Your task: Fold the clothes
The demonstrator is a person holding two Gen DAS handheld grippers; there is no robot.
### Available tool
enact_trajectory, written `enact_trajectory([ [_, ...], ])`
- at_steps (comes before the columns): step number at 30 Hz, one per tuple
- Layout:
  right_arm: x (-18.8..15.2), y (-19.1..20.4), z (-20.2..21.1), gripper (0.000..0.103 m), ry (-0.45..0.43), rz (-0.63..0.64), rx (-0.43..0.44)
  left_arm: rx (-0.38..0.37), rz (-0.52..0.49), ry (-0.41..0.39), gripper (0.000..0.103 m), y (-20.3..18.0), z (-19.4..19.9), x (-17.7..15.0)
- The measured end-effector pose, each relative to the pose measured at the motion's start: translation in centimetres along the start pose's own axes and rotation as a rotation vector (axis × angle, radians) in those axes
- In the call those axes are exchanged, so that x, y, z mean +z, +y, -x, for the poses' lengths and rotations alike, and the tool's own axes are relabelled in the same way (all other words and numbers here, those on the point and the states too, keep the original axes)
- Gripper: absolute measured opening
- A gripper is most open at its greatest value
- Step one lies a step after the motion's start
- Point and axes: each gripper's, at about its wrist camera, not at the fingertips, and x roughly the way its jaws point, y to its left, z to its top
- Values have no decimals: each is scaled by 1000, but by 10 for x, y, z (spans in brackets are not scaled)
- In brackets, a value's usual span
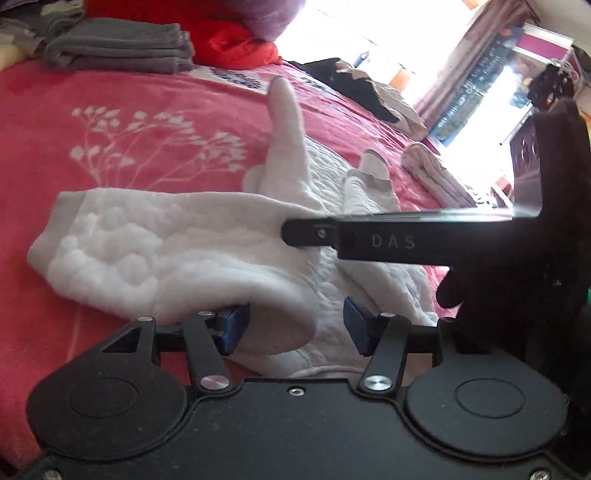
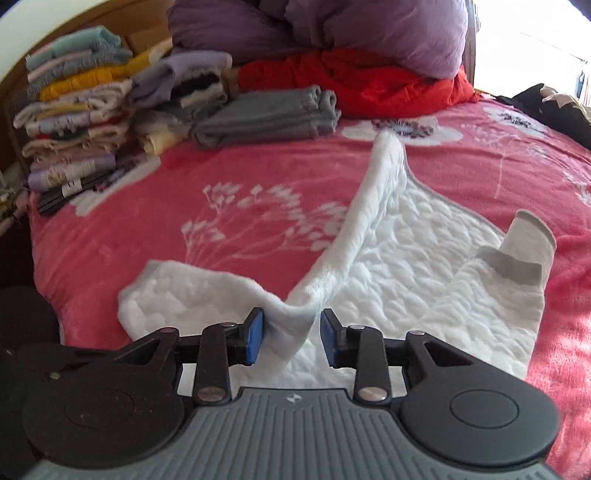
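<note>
Left wrist view: closest to you is your left gripper (image 1: 291,328), its blue pads spread apart over the white quilted garment (image 1: 155,251). A rolled fold of the cloth bulges between the pads, brushing the left pad (image 1: 232,326), while the right pad stands free of it, so nothing is clamped. The garment lies across the pink flowered blanket (image 1: 110,147), one sleeve stretching left with its grey cuff at the end, another part sticking up toward the window. Your right gripper (image 1: 306,232) reaches in from the right edge as a dark bar, its tip resting on the cloth. Beyond it a folded grey garment (image 1: 118,48) sits by a red cloth (image 1: 229,40), and a folded pale piece (image 1: 436,173) lies near the blanket's far edge.

Right wrist view: nearest you is your right gripper (image 2: 291,336), pads partly apart with a raised ridge of the white quilted garment (image 2: 406,258) standing between them. The cloth touches the left pad (image 2: 255,334); the right pad shows a gap, so you are not pinching it. The ridge runs away up the blanket (image 2: 184,177), and a grey-cuffed sleeve (image 2: 524,251) folds back on the right. A tall stack of folded clothes (image 2: 74,118) stands at the far left, beside the folded grey garment (image 2: 266,118), under a purple pillow (image 2: 332,29).
</note>
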Motion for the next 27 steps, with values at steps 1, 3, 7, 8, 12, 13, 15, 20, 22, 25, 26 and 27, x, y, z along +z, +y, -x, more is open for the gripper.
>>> enact_trajectory([
  [1, -2, -3, -3, 35, 14, -25, 0, 7, 39, -5, 57, 6, 1, 2],
  [3, -5, -10, -3, 35, 11, -67, 9, -9, 149, -17, 56, 22, 5, 5],
  [7, -14, -14, 1, 35, 7, -83, 11, 6, 245, -60, 28, 36, 7, 9],
  [8, -15, -14, 2, 35, 4, -85, 10, 17, 193, -78, 21, 32, 8, 12],
  [12, -19, -17, 16, 35, -64, -126, 24, 42, -110, -184, 10, -5, 16, 16],
  [13, -20, -19, 24, 35, -95, -148, 30, 40, -205, -214, 10, -17, 17, 15],
  [15, -24, -26, 42, 35, -173, -202, 50, 63, -408, -268, 10, -42, 19, 7],
  [20, -59, -69, 96, 44, -386, -473, 170, 120, -875, -296, 10, -80, 0, -33],
  [22, -77, -88, 108, 44, -434, -582, 216, 140, -1062, -290, 10, -91, -11, -53],
  [25, -103, -104, 117, 49, -458, -676, 268, 112, -1167, -253, 12, -96, -19, -69],
  [26, -111, -107, 117, 51, -460, -697, 284, 84, -1188, -243, 13, -97, -20, -72],
  [27, -120, -110, 116, 52, -465, -727, 303, 60, -1205, -239, 19, -99, -19, -75],
])
